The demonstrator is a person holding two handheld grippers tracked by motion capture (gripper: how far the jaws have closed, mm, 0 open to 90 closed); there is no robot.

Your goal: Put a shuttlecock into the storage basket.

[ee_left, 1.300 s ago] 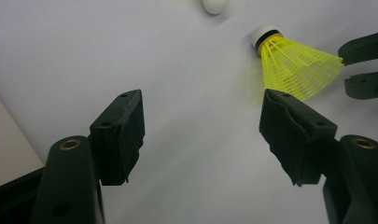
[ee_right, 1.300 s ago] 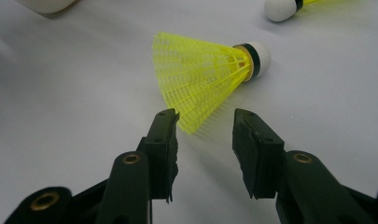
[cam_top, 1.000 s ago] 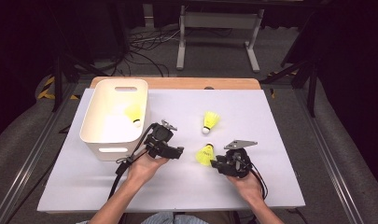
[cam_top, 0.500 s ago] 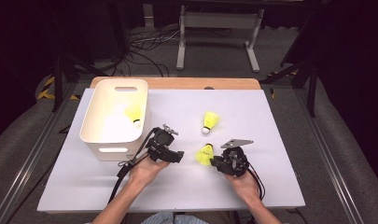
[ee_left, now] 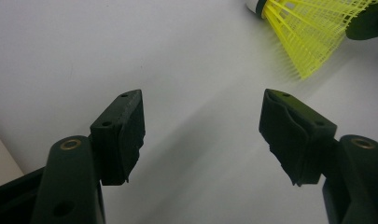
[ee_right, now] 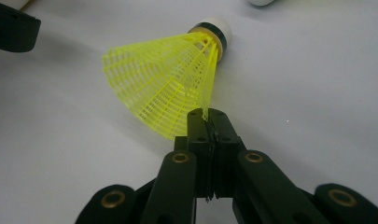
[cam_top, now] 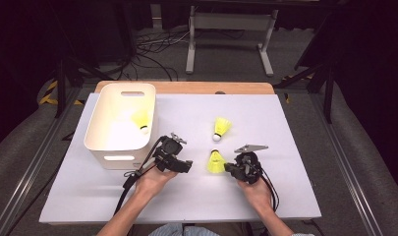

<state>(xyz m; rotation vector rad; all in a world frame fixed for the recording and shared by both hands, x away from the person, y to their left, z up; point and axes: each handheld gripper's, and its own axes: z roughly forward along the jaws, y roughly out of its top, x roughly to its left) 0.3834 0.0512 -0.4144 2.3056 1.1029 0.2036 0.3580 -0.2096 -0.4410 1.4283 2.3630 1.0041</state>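
Observation:
My right gripper (ee_right: 206,114) is shut on the rim of a yellow shuttlecock's (ee_right: 172,93) mesh skirt; its white cork tip points away from me. From above, that shuttlecock (cam_top: 215,162) lies low at mid-table with the right gripper (cam_top: 231,168) just right of it. My left gripper (cam_top: 185,166) is open a short way to its left, nothing between its jaws. Along the left gripper (ee_left: 205,116), the same shuttlecock (ee_left: 303,28) lies ahead to the right. A second shuttlecock (cam_top: 219,127) stands on the mat farther back. A third (cam_top: 141,120) lies inside the white bin (cam_top: 100,142).
The white bin stands at the left of the white mat (cam_top: 285,147), close to my left hand. A wooden table edge (cam_top: 186,87) runs along the back. Cables trail from both grippers toward the near edge. A metal stand (cam_top: 231,29) is on the floor beyond.
The left gripper has drifted slightly toward the near edge. The right gripper stays shut on the shuttlecock in almost the same place.

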